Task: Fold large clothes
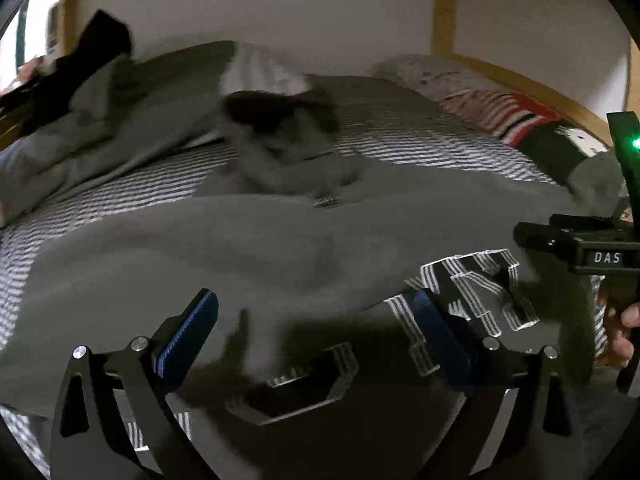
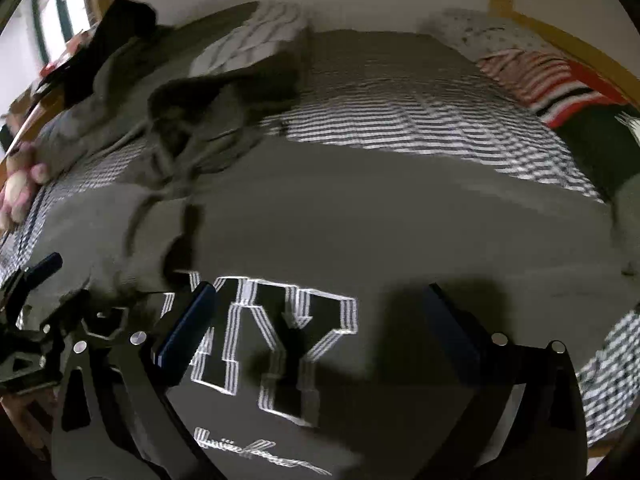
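On the striped bedsheet the grey sweatshirt lay spread out, its hood bunched toward the far side, creased and blurred in both views. Big black block letters edged in white stripes ran across its chest; I could make out "NY" and a white script line below, unreadable. My left gripper stood wide open over the fabric, and my right gripper too, holding nothing. Its body read "DAS".
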Demonstrator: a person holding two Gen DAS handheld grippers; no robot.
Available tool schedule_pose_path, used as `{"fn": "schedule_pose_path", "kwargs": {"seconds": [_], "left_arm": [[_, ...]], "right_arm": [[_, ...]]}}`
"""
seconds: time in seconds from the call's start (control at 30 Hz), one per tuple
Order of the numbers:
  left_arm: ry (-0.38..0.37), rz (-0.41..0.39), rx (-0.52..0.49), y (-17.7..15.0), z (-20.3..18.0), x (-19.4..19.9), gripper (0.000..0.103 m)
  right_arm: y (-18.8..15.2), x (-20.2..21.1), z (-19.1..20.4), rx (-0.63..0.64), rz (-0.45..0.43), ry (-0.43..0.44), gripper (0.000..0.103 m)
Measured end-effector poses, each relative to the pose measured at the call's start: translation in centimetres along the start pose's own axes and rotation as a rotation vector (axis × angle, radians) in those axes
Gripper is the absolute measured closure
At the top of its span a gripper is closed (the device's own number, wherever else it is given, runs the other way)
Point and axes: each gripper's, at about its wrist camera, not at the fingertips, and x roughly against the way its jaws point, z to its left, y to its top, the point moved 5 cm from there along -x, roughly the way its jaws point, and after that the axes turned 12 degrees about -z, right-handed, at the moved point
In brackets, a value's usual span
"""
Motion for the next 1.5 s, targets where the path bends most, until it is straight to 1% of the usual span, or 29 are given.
{"fn": "schedule_pose_path", "kwargs": {"seconds": [0.2,0.4,0.53,0.77,0.93,1.0,1.17,1.37,1.5], "left_arm": [[-0.055,-0.013,-0.023,1.8,-7.1,-1.8,0.007],[-0.082,-0.014,-0.031,3.1,-12.2,-3.6,0.007],[-0.120,-0.007,-0.042,3.7,-16.4,-4.7,0.007],[-0.189,0.000,-0.070,4.4,-23.3,-6.4,0.007],[-0.251,0.006,-0.133,4.3,-29.3,-7.6,0.007],[-0.266,0.010,-0.165,4.1,-31.3,-8.0,0.007],[-0.328,0.048,-0.219,2.8,-36.4,-8.8,0.007],[-0.406,0.056,-0.262,1.6,-41.0,-8.7,0.007],[-0.445,0.088,-0.286,0.8,-43.6,-9.4,0.007]], "right_arm": [[1.0,1.4,-7.1,-0.019,-0.019,-0.057,0.003],[1.7,2.6,-13.2,-0.028,-0.021,-0.103,0.003],[2.4,3.7,-17.4,-0.029,-0.029,-0.146,0.003],[3.3,5.6,-25.0,-0.070,-0.033,-0.213,0.003],[3.5,7.2,-30.7,-0.114,-0.042,-0.274,0.003],[3.7,7.8,-32.2,-0.110,-0.051,-0.301,0.003],[4.8,8.7,-36.8,-0.158,-0.065,-0.338,0.003],[6.2,10.6,-41.3,-0.227,-0.111,-0.374,0.003],[6.5,11.7,-44.0,-0.239,-0.118,-0.431,0.003]]}}
